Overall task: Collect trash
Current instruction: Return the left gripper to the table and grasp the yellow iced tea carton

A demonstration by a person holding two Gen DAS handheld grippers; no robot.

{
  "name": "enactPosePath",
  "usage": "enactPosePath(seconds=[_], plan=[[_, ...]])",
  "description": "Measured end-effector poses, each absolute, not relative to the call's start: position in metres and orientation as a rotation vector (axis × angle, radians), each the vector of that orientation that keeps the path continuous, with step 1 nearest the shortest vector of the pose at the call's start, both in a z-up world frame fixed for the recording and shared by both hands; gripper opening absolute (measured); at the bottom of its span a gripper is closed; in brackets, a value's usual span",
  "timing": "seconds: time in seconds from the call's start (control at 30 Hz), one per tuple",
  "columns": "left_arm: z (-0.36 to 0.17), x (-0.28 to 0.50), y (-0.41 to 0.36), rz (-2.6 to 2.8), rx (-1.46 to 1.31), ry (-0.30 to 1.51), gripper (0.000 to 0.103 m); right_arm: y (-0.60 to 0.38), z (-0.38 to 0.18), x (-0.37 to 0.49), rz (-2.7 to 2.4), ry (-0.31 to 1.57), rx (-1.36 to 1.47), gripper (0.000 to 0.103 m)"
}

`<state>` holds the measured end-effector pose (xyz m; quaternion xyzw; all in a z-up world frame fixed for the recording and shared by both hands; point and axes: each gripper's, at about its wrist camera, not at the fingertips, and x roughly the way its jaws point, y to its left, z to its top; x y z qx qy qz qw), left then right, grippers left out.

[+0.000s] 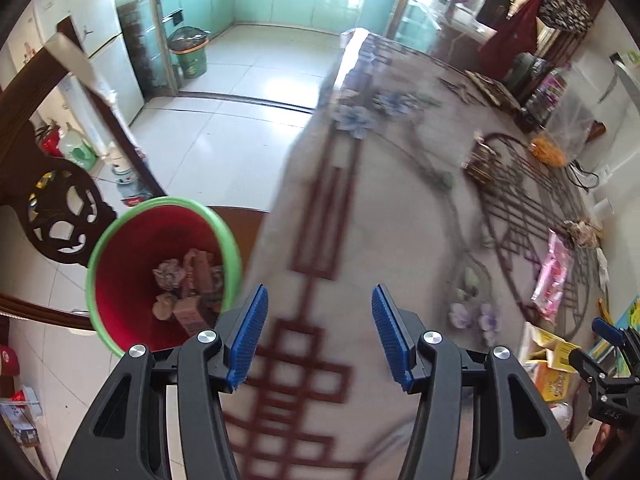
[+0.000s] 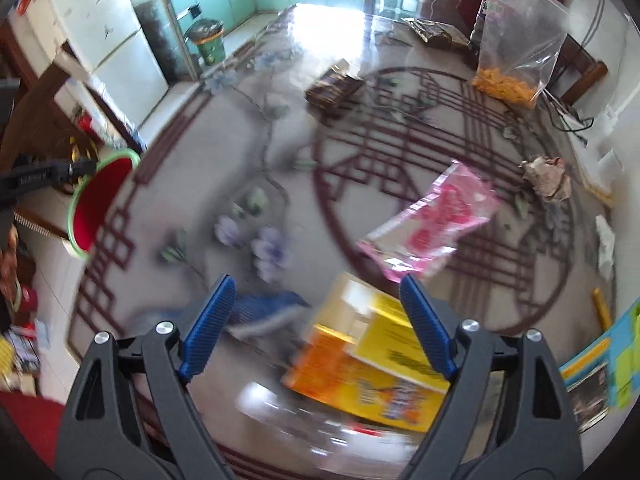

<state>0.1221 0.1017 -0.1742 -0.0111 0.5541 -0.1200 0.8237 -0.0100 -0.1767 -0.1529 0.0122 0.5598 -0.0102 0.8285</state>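
Table (image 1: 360, 240): fills centre and right of both views; floor (image 1: 224, 92) lies off its left edge.
Bin (image 1: 160, 264): left of the table, just beside its edge, below table level; crumpled paper and scraps (image 1: 188, 288) inside.
Chair (image 1: 60, 216): left of and behind the bin.
Second bin (image 1: 190, 56): far back on the floor, in the kitchen doorway.
Left gripper (image 1: 320, 332): over the table's left part, bin at its left.
Right gripper (image 2: 316, 328): over the table's near edge, flattened carton (image 2: 372, 360) below it, possibly between its fingers; blur prevents certainty.
Wrapper (image 2: 432, 224): on the table, just behind the carton.
Crumpled paper (image 2: 548, 180): right of the wrapper.
Snack bag (image 2: 516, 36): far right, standing.
Dark packet (image 2: 334, 88): far centre, left of the snack bag.
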Motion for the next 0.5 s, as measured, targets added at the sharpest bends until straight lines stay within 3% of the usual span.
enactPosePath(seconds=[0.37,0.5], plan=[[-0.185,0.058,-0.023,-0.561,-0.003,1.275,0.055,-0.270,-0.206,-0.042,0.115,1.405,-0.087,0.083],[-0.190,0.034,-0.058,-0.645,0.081,1.293,0.058,-0.276,-0.222,-0.036,0.174,1.395,-0.060,0.091]])
